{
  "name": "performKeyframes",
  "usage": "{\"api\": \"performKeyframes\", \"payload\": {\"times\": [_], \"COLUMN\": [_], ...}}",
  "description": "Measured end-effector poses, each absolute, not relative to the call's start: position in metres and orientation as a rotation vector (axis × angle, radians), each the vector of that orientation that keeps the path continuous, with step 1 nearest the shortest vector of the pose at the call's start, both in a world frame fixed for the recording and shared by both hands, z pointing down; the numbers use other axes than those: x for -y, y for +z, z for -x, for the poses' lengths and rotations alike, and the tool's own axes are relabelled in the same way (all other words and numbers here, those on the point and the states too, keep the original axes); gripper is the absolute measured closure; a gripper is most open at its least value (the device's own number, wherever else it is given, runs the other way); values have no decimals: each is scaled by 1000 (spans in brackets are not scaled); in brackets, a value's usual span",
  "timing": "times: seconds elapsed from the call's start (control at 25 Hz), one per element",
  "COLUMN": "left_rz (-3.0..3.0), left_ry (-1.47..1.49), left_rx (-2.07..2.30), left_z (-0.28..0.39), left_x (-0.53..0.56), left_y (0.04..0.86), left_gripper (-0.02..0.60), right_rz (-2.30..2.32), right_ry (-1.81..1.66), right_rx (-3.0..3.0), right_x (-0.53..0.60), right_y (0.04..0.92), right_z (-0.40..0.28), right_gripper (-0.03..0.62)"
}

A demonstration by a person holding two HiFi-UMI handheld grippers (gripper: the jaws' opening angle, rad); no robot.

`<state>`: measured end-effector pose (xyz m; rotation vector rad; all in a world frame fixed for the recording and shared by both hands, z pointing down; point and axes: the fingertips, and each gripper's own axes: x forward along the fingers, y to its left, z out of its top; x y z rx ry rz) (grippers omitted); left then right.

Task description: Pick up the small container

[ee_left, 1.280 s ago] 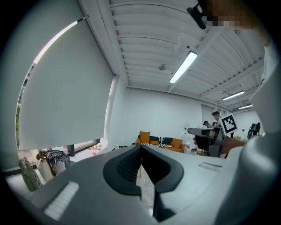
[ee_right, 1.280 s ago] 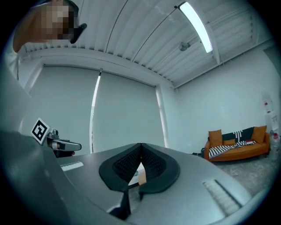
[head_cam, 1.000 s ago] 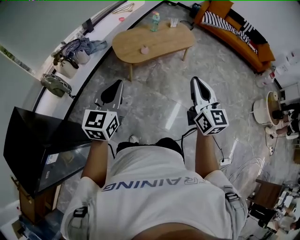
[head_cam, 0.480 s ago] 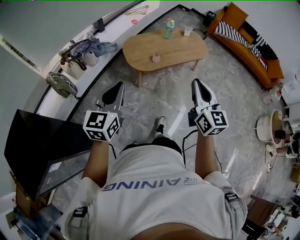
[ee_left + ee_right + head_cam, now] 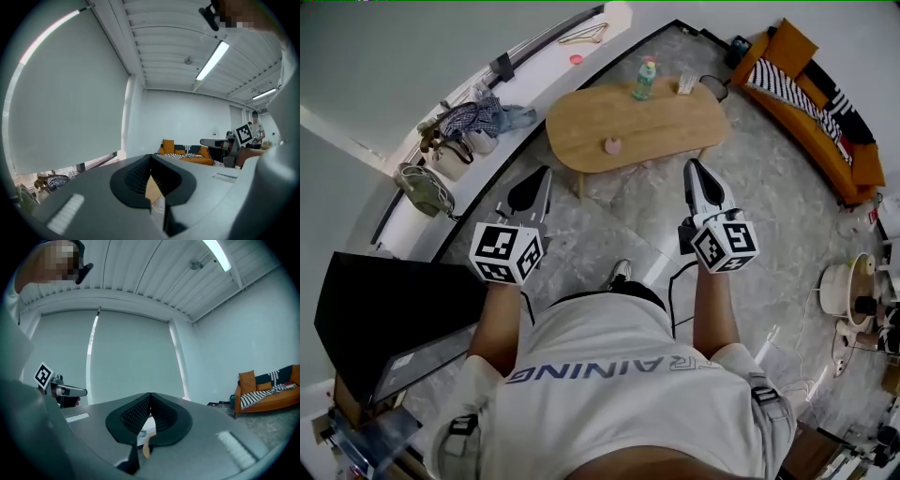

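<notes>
The small pink container [image 5: 613, 145] stands on the near side of an oval wooden coffee table [image 5: 675, 117], far ahead of both grippers. My left gripper [image 5: 544, 171] is held out at waist height over the marble floor, jaws shut with nothing in them. My right gripper [image 5: 690, 164] is level with it and points at the table's near edge, also shut and holding nothing. In the left gripper view the pads [image 5: 151, 157] meet at the tips, with a sliver of the wooden table showing below. The right gripper view shows the same closed tips [image 5: 150, 394].
A bottle [image 5: 645, 79] and a small white item [image 5: 687, 84] stand at the table's far side. An orange sofa [image 5: 816, 103] lies to the right, bags [image 5: 469, 122] on a ledge to the left, a black screen [image 5: 384, 319] near left, cables and a fan [image 5: 844, 291] right.
The person has walked forward: the table and the container have come nearer and more central in the head view. Both grippers keep their pose and stay shut.
</notes>
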<state>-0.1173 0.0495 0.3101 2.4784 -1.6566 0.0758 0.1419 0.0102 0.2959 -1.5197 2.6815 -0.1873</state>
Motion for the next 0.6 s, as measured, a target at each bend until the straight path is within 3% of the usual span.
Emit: {"api": "performKeyframes", "payload": {"times": [0.4,0.6], "left_rz": [-2449,-2452], "left_ry": [112,164], "left_rx": [1688,1647], "left_z": [40,15], "left_x": [66,101], "left_y": [329,345], "left_gripper": [578,578], "right_rz": [1527,1475], "right_ry": [-243,-259], "right_rx": [-2678,-2717], "right_x": [112,157], "right_y": [313,317], "right_z": [-227,-223], "right_gripper": [578,579]}}
